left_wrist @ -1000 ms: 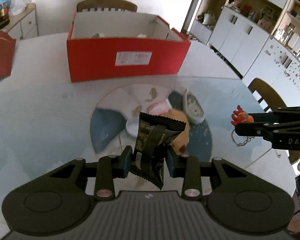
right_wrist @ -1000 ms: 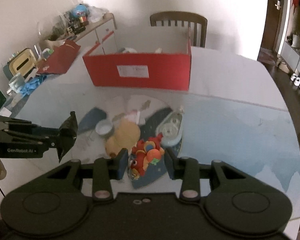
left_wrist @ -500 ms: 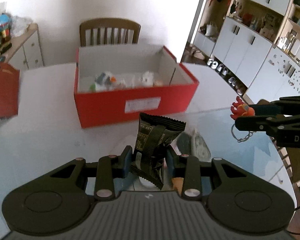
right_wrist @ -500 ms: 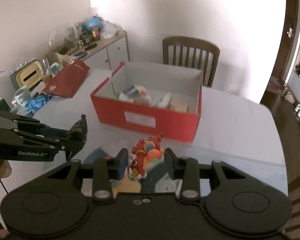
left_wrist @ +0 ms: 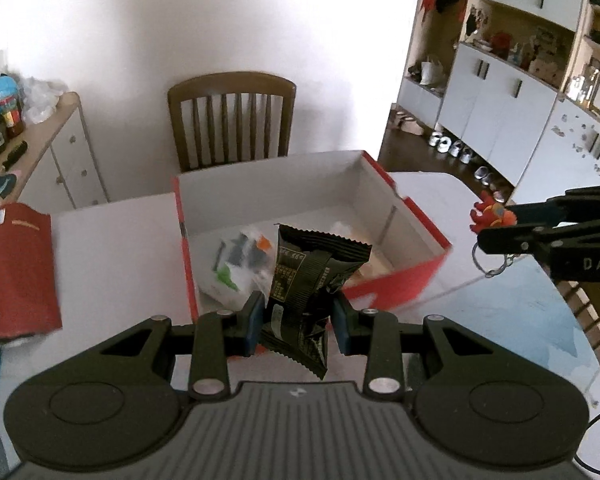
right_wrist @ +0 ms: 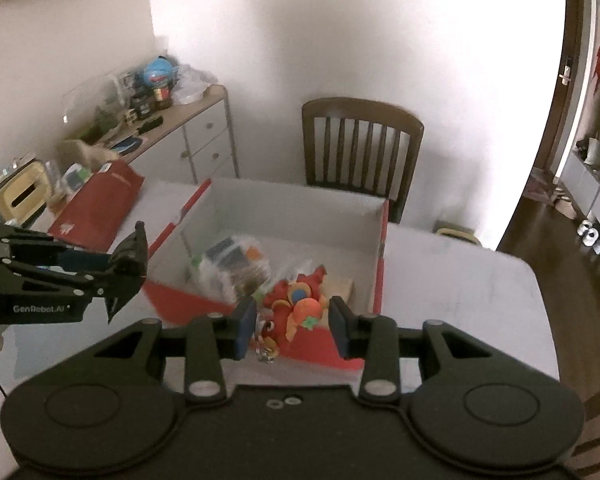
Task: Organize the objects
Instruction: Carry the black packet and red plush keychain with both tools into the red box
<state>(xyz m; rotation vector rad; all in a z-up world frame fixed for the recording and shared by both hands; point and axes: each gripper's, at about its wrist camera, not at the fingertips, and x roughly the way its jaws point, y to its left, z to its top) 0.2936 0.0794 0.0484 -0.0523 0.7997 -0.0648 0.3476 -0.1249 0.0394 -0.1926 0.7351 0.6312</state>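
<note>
Being carried up from the table, a crinkled black foil snack packet [left_wrist: 312, 280] is being clamped by the narrowly parted left gripper [left_wrist: 296, 322] and a red-orange rubbery keychain toy [right_wrist: 296, 308] by the right gripper [right_wrist: 292, 326], both now above the open red cardboard box [left_wrist: 396, 280], ready for dropping.

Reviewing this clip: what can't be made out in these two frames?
- Print on the black packet in the left tongs: too small, left wrist view.
- Bagged items in the red box: blurred, and the packet covers part, left wrist view.
- Box front and label: hidden by the right tongs and red toy, right wrist view.
- Toy's keyring: blurred, right wrist view.
</note>
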